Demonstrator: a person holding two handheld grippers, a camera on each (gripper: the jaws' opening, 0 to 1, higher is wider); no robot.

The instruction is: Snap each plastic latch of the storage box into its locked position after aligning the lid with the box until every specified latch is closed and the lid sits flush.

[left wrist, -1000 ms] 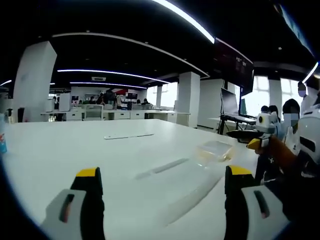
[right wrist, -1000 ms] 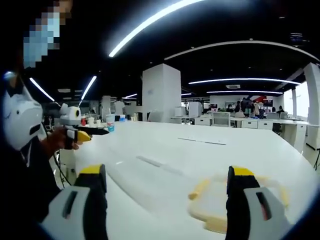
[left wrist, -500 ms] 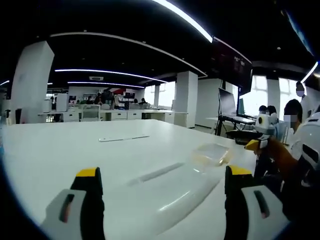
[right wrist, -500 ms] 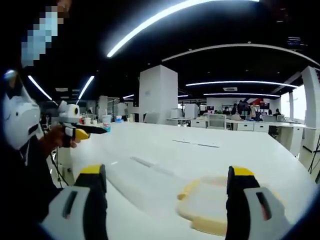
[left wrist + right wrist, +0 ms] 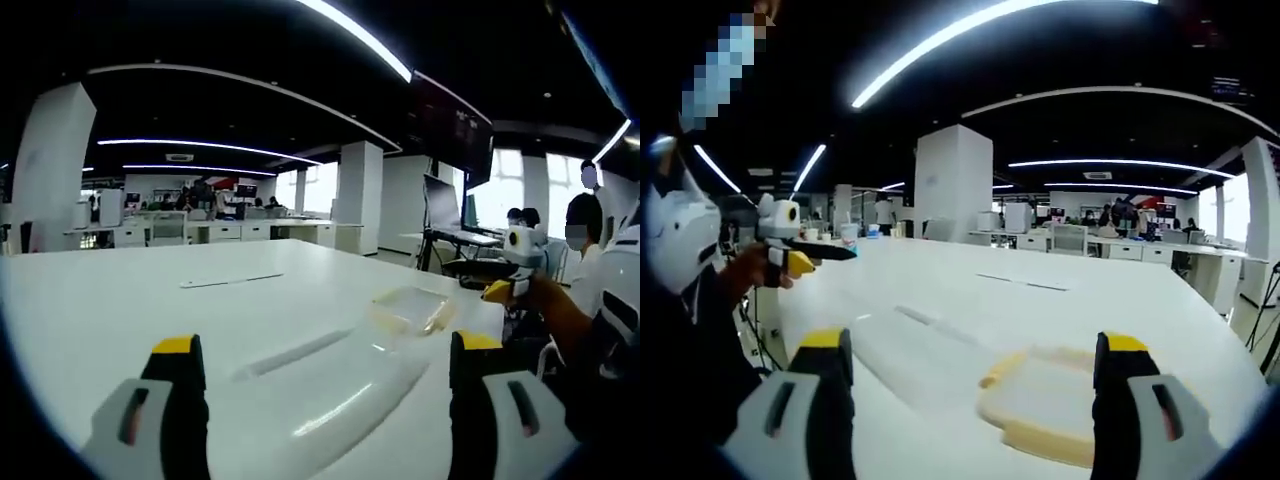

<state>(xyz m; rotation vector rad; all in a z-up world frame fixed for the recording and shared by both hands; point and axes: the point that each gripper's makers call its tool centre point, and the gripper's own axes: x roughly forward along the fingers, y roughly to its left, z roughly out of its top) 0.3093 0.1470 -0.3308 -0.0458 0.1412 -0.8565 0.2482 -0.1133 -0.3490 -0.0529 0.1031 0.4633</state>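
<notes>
Both my grippers, left (image 5: 325,375) and right (image 5: 975,375), gape wide, holding nothing above the white table (image 5: 120,300); the storage box (image 5: 1040,405) lies near the right one.

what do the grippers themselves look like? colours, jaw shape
Both alike: left gripper and right gripper have two blocky black jaws with yellow tips and light grey outer plates, each plate with a dark slot. Seen across the table, each body is white with a yellow front.
</notes>
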